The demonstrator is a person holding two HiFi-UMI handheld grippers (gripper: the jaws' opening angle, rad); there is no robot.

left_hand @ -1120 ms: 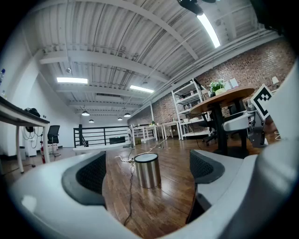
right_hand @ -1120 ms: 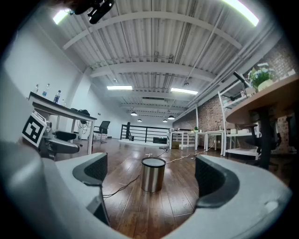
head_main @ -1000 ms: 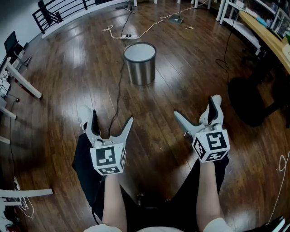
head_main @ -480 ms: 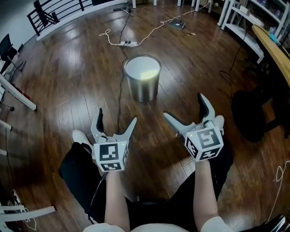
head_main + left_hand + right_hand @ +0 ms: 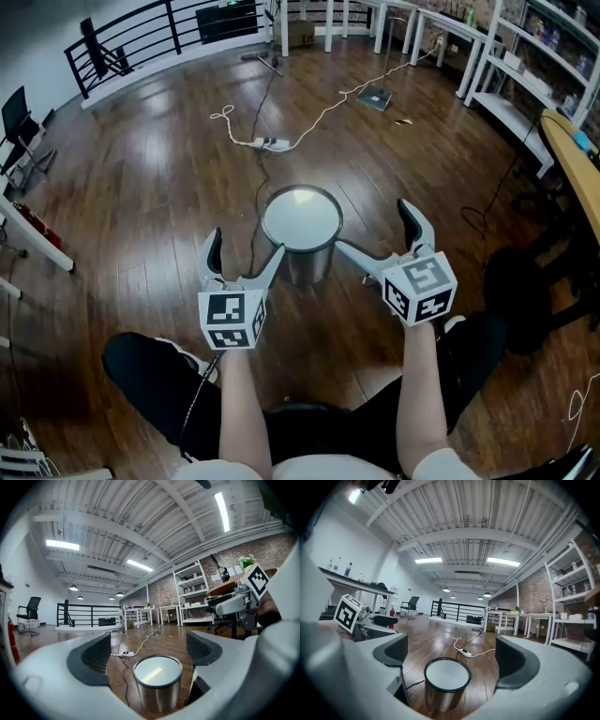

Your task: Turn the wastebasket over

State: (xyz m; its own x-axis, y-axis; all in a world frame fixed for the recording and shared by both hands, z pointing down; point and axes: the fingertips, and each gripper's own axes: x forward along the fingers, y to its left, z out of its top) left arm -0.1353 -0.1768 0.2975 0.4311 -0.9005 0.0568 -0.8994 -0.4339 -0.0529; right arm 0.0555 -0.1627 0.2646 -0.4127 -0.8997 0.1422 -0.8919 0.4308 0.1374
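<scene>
While both gripper views centre wastebasket [image 5: 157,682], only head view shows legs [image 5: 155,380].

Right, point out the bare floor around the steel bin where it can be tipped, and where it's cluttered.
Widest bare wooden floor lies left of the round steel wastebasket, between the black cable and the white desk leg. A smaller patch lies to its right, before the black office chair. Behind it is crowded: white power strip and trailing cords.
</scene>
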